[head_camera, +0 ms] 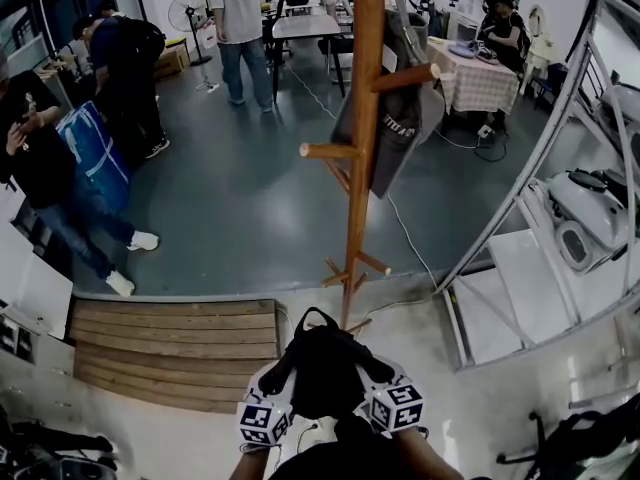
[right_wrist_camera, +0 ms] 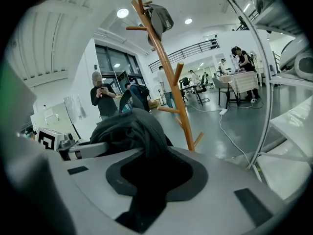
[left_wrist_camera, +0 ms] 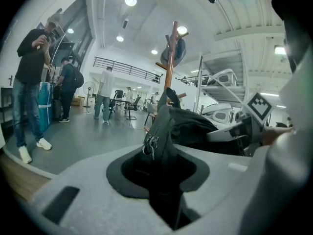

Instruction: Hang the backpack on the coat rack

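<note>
The backpack (head_camera: 322,368) is not yet on the coat rack (head_camera: 360,138): it is carried in the air at the lower edge of the head view, close to the person, with its carry loop (head_camera: 314,317) standing up toward the foot of the rack. It is held from both sides. The left gripper (head_camera: 281,370) is seen in its own view to be pinched on a fold of the black fabric beside the zip pulls (left_wrist_camera: 149,144), and the right gripper (head_camera: 377,367) is likewise clamped on the bunched black cloth of the other side, so neither gripper is spread or empty. The pick-up is therefore judged to be done and the approach to be under way, while the hanging itself is left. The wooden rack stands upright just ahead, apart from the backpack. A bare peg (head_camera: 322,151) sticks out to the left at mid height, and a grey hanging item (head_camera: 402,103) already occupies the upper right side. What remains, by this reading, is for the backpack to be raised well above its present height, the loop to be passed over a free peg, and both grips to be let go. A slatted wooden platform (head_camera: 175,353) lies on the floor to the left, and people (head_camera: 60,168) stand farther off.
</note>
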A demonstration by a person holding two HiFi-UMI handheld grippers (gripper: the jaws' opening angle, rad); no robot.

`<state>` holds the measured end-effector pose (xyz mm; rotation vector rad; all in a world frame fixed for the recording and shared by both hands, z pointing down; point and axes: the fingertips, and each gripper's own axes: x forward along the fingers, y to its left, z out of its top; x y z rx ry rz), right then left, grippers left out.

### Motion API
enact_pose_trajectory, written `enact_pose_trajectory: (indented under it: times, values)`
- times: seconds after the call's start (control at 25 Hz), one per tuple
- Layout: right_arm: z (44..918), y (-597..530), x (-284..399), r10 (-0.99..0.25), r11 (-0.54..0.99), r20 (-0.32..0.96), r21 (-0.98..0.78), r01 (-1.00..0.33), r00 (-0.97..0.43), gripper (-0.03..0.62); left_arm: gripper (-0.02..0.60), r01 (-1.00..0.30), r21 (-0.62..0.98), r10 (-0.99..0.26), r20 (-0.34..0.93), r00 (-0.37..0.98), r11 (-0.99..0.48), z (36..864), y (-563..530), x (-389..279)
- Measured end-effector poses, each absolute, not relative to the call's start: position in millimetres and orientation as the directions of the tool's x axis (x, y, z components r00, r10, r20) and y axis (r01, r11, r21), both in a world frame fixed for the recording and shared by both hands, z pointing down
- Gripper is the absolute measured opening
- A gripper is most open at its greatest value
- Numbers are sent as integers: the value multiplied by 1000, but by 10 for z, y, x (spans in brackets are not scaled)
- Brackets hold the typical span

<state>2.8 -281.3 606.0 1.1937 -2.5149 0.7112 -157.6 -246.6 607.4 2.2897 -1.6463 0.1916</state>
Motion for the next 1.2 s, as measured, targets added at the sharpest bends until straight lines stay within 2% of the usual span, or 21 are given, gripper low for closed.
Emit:
enact_pose_trajectory:
  times: [1.2]
  values:
    - [6732,-3926,287,-618,467,502,-384,-796,-605,83,109,-924,225,-848,373,375,-309,6781,-3790,-1292]
